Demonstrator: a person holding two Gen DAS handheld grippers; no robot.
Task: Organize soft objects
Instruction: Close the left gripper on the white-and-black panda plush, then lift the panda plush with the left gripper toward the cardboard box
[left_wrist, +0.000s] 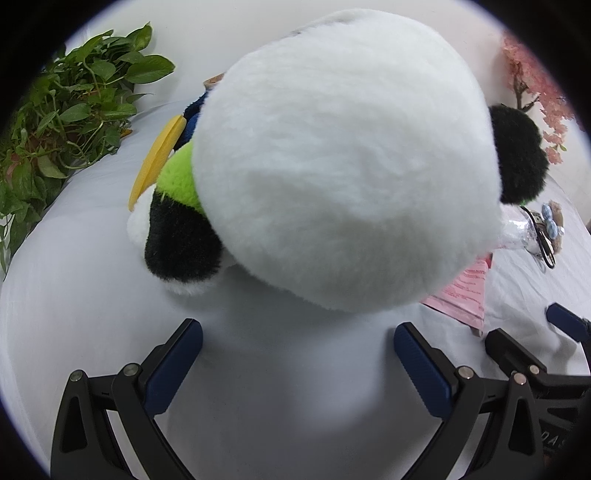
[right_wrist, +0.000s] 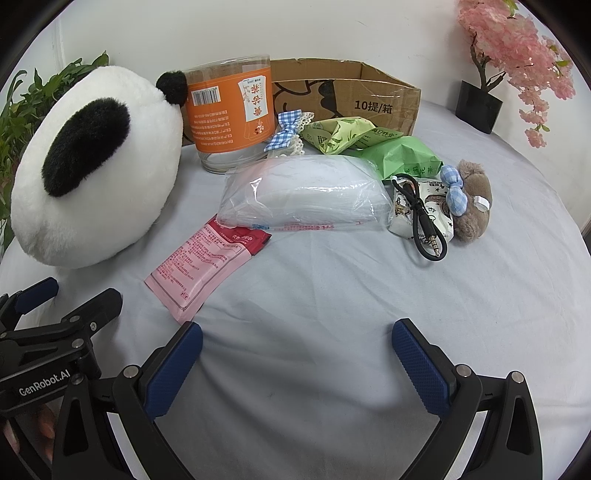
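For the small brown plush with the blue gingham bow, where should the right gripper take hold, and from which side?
Grip the small brown plush across its rounded brown body from the right, its far side from the clutter. The blue gingham bow, snack packet and black audio cable crowd its left side. The open right gripper looks wide enough, as far as one view shows.

FREE: bare surface (right_wrist: 314, 314) between and ahead of the right fingers (right_wrist: 175, 363) | LEFT: panda (left_wrist: 343, 166) fills the way ahead, bare strip only under it | MID: pink packet (right_wrist: 197, 266), clear bag (right_wrist: 306, 195), cable (right_wrist: 424, 229) | BACK: jar (right_wrist: 231, 110), box (right_wrist: 369, 96) wall it off
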